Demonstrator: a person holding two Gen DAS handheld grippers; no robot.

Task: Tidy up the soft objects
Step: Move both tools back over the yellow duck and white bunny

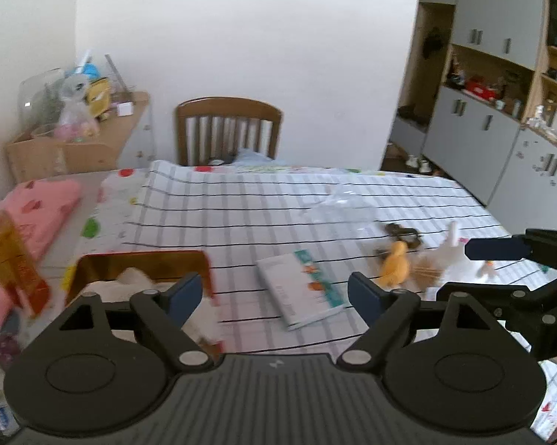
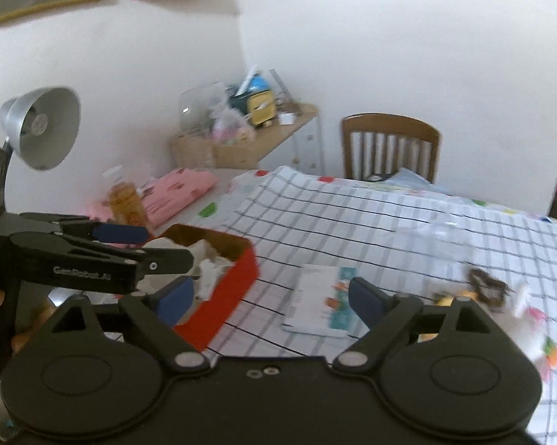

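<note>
I have the left claw [image 1: 274,296] spread wide and empty, the right claw [image 2: 272,302] likewise. The red box [image 2: 226,293] holds white soft stuff (blurred) on the checked desk [image 1: 241,215]; the booklet [image 1: 300,287] lies beside it, the orange toy [image 1: 393,265] and white toy [image 1: 452,252] near together further right.

Glossy red box [image 2: 237,278] on checked cloth [image 1: 278,215]; wooden chair [image 1: 229,128]; fuzzy plush toys [image 1: 408,263].
</note>
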